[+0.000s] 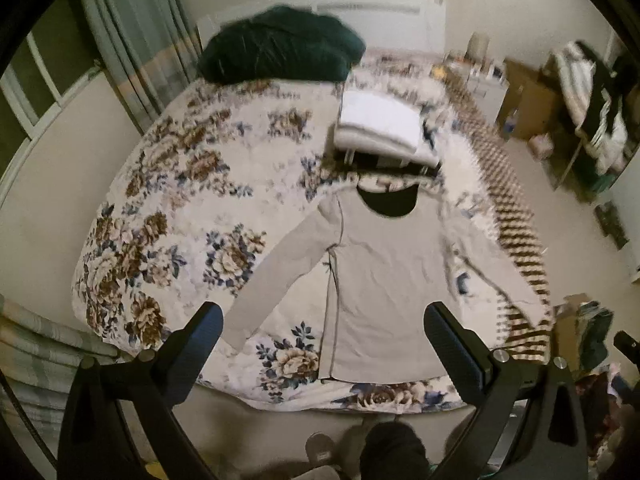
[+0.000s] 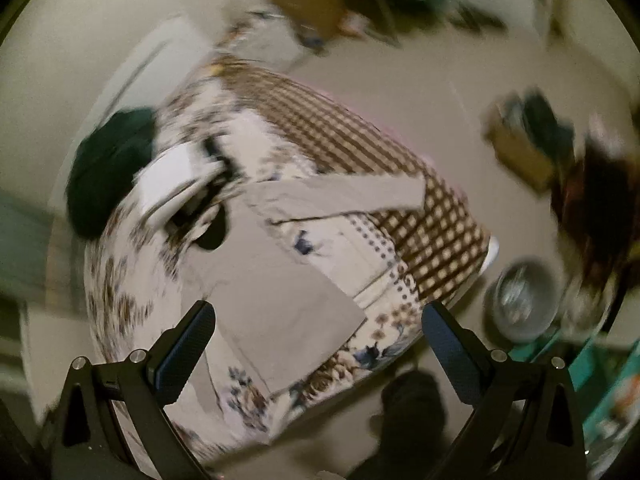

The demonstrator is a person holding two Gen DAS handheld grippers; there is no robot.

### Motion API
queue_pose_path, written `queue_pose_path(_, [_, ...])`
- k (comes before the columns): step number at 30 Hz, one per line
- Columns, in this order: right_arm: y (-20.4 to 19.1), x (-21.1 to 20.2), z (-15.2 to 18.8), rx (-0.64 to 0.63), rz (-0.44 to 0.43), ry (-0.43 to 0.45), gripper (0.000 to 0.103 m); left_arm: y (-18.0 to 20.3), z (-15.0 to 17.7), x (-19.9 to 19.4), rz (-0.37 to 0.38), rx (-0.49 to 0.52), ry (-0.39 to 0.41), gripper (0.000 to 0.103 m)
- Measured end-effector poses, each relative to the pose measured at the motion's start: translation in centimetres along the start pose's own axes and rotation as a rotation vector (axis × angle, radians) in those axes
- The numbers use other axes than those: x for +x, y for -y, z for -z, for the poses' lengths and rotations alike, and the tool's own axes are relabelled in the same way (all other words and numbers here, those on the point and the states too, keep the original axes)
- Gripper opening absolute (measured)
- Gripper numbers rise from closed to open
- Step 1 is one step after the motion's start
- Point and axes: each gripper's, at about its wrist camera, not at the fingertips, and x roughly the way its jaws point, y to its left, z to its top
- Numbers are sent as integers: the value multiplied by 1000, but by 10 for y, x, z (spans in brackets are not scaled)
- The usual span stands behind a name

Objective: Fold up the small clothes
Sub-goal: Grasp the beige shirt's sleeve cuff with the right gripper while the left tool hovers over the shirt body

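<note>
- You're over a bed with a floral quilt; a brown checked border runs down its far side, pale carpet lies around it, and a curtained window stands off to the left.
- The beige top lies flat on the quilt, neck toward the headboard, both sleeves spread out, hem near the bed's foot edge.
- Your left gripper hangs above the hem with its jaws wide apart and nothing between them; the top's lower body shows straight through the gap.
- Your right gripper is also spread wide and empty, above the top's lower corner; that view is blurred and tilted.
- Just past the neckline sits a stack of folded white clothes, near the collar but apart from it.
- A dark green bundle rests at the head of the bed, well clear of the top.
- On the floor to the right there's a metal bowl, a cardboard box and a loose pile of clothes, all off the bed.
- A dark foot shows at the bed's edge below the grippers.
</note>
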Motion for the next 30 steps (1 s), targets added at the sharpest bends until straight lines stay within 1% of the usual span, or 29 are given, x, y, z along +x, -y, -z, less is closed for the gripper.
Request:
queue_pose_path(2, [37, 57, -25, 141, -42, -37, 103, 20, 1, 39, -24, 10, -45, 103])
queue_pose_path(3, [53, 85, -36, 198, -57, -47, 103, 26, 1, 53, -33, 12, -64, 103])
queue_pose_path(6, [107, 170, -67, 378, -124, -43, 103, 62, -5, 119, -37, 13, -142, 103])
queue_pose_path(7, [120, 192, -73, 426, -139, -35, 103, 70, -2, 132, -40, 16, -155, 103])
queue_pose_path(9, [142, 240, -81, 520, -170, -18, 103, 91, 1, 175, -40, 31, -201, 103])
queue_pose_path(12, [174, 314, -92, 652, -237, 7, 102, 121, 7, 242, -59, 54, -253, 103])
queue_pose_path(15, [195, 369, -94, 743, -279, 38, 95, 136, 15, 290, -78, 58, -293, 103])
queue_pose_path(16, [200, 384, -93, 772, -293, 48, 90, 144, 18, 311, -73, 58, -311, 103])
queue_pose_path(17, [205, 398, -92, 795, -311, 65, 87, 148, 20, 324, -71, 60, -318, 103])
queue_pose_path(18, [210, 410, -91, 814, -311, 82, 84, 154, 22, 337, -69, 62, -326, 103])
queue_pose_path(20, [215, 425, -87, 847, -336, 131, 84, 163, 27, 362, -70, 72, -345, 103])
queue_pose_path(23, [215, 434, -87, 867, -367, 214, 85, 171, 31, 390, -61, 73, -374, 103])
queue_pose_path(27, [209, 431, -95, 862, -396, 328, 84, 173, 29, 407, -47, 82, -372, 103])
queue_pose_path(28, [207, 432, -101, 847, -395, 358, 84, 172, 28, 411, -39, 81, -375, 103])
queue_pose_path(30, [202, 423, -109, 801, -363, 404, 84, 170, 26, 416, -27, 77, -381, 103])
